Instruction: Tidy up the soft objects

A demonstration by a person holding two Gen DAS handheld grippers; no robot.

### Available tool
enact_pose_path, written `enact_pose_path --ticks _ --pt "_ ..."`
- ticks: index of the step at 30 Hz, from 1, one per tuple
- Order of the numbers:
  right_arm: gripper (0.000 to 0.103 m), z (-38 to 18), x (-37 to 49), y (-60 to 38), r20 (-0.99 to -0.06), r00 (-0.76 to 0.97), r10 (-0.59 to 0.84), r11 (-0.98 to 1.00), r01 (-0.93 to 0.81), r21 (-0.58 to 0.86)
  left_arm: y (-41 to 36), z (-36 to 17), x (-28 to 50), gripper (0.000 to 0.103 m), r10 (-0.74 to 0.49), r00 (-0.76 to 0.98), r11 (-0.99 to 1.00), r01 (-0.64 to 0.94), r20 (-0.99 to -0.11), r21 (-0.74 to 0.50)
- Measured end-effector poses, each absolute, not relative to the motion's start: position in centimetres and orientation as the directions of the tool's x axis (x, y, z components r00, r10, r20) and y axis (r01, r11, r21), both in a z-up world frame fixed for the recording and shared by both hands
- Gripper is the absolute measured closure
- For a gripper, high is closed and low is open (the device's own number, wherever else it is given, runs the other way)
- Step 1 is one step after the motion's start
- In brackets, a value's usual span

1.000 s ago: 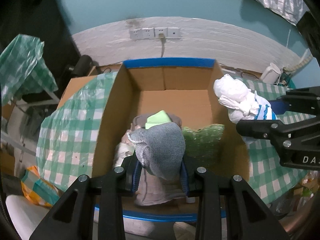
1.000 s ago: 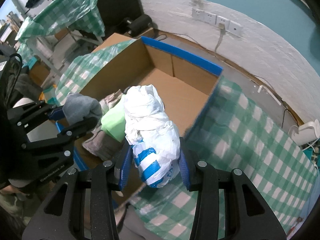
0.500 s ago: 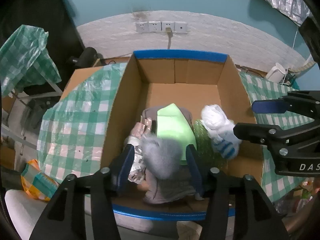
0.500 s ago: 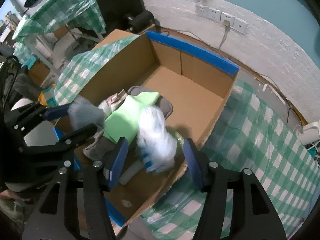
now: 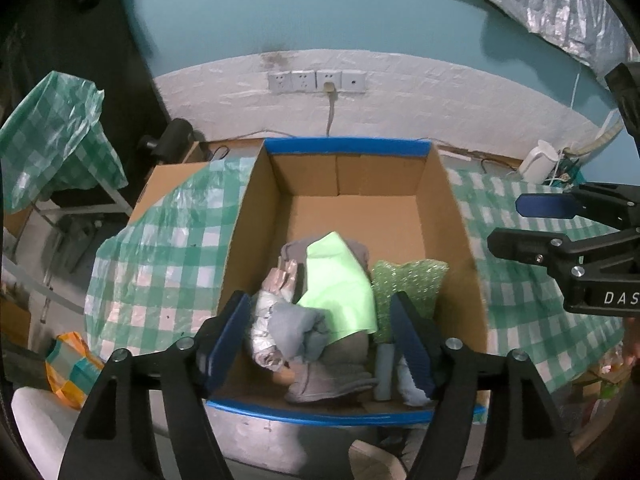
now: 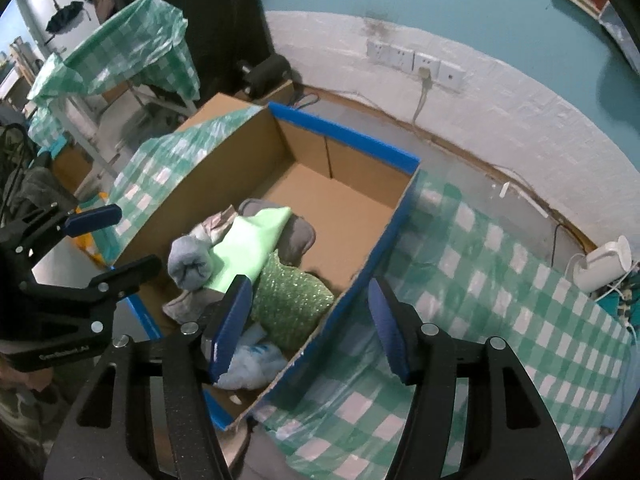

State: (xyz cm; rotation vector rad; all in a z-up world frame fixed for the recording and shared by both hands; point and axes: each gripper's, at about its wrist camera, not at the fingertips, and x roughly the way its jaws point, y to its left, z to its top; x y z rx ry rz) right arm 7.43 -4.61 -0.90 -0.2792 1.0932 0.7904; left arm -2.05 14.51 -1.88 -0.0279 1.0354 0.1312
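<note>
The left gripper (image 5: 320, 336) hangs over the near end of the cardboard box (image 5: 456, 248), its jaws opening with nothing pressed between the pads; below and between them lies the grey rolled cloth (image 5: 298, 334), just released among the pile. Beyond it, a light green cloth (image 5: 338, 280) runs lengthwise away from the gripper toward the box's far wall, over a grey garment (image 5: 332, 376). To its right sits a green bubble-wrap piece (image 5: 408, 284), and to its left a silvery foil bundle (image 5: 264, 320).

The right gripper (image 6: 310, 324) stands with jaws apart and empty, straddling the box's right wall. Only its view shows the white and blue plastic bag (image 6: 252, 364) lying in the near corner of the box, just below its left finger; the left view hides that bag almost wholly behind a finger. Here the grey roll (image 6: 190, 264) shows its coiled end facing the camera. A checked cloth (image 6: 480, 280) covers the tabletop to the right.
</note>
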Motion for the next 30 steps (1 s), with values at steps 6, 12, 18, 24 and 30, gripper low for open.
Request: enact_pose_path --ticks 6,12,18,24,30 --pt "0.041 1.1 6.7 -6.2 -0.847 0.282 0.450 0.710 -0.688 0.148 13.4 -0.8 -2.3 0.023 0.092 0.552 0.994 -0.099 -0.829 0.044" --pt "0.041 2.3 6.3 -8.1 -0.829 0.333 0.450 0.727 -0.675 0.124 13.0 0.5 -2.5 0.022 0.067 0.575 0.995 -0.097 -0.815 0.014" --pt "0.041 3.4 5.8 -9.8 -0.810 0.372 0.452 0.743 -0.660 0.111 12.4 1.6 -3.0 0.016 0.074 0.602 0.995 -0.093 -0.795 0.022" --pt "0.040 4.0 5.5 -11.1 -0.802 0.389 0.453 0.750 -0.653 0.106 11.3 2.8 -3.1 0.016 0.087 0.653 0.996 -0.074 -0.752 0.051" --pt "0.040 4.2 5.6 -12.3 -0.795 0.401 0.455 0.757 -0.645 0.107 10.2 3.5 -3.0 0.015 0.086 0.658 0.996 -0.055 -0.748 0.065"
